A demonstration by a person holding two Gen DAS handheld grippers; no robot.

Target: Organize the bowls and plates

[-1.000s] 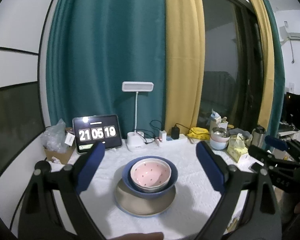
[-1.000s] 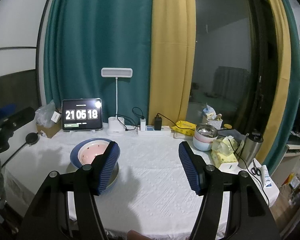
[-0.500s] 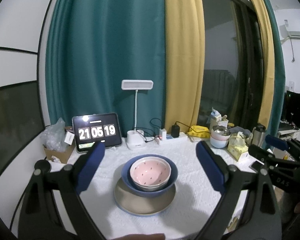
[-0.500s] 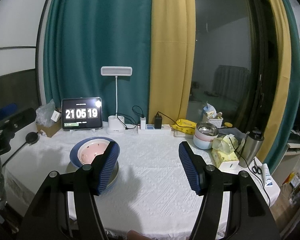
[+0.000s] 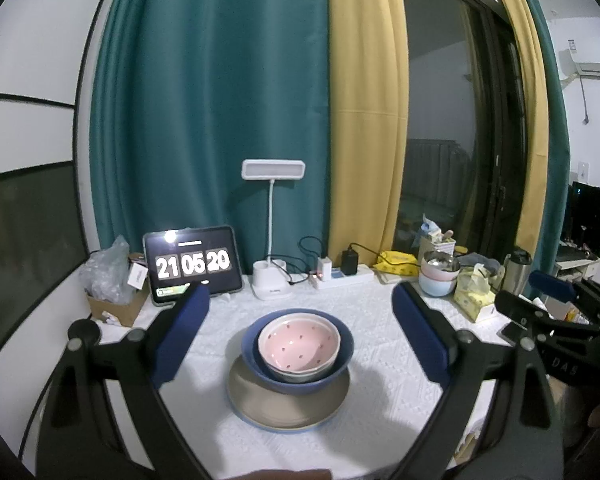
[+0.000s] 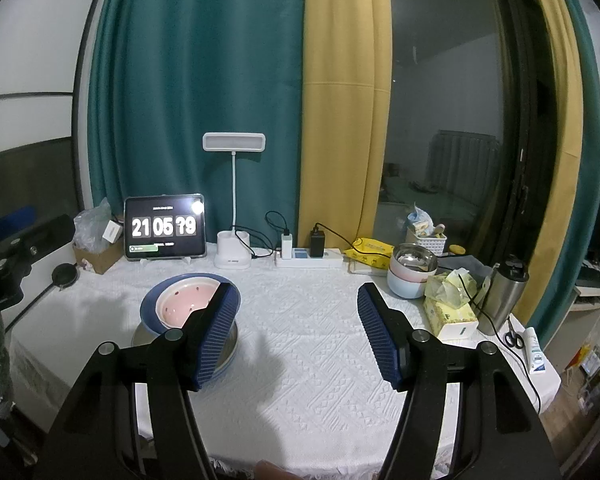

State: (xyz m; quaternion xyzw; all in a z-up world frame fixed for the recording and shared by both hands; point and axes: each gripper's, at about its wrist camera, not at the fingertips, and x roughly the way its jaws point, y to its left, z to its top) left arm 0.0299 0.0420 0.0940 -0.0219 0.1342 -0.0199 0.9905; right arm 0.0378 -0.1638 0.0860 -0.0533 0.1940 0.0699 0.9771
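A pink dotted bowl sits inside a blue bowl, which sits on a beige plate on the white tablecloth. My left gripper is open and empty, held back from the stack with the stack between its fingers in view. My right gripper is open and empty over bare cloth to the right of the stack; its left finger hides part of the blue bowl and pink bowl. The right gripper also shows at the left wrist view's right edge.
Along the back stand a clock tablet, a desk lamp, a power strip, stacked pastel bowls, a tissue box, a steel flask. A cardboard box sits at the back left.
Both grippers stayed open and drew back and up slightly; the stack looks a little farther away. The bowls and plate have not moved.
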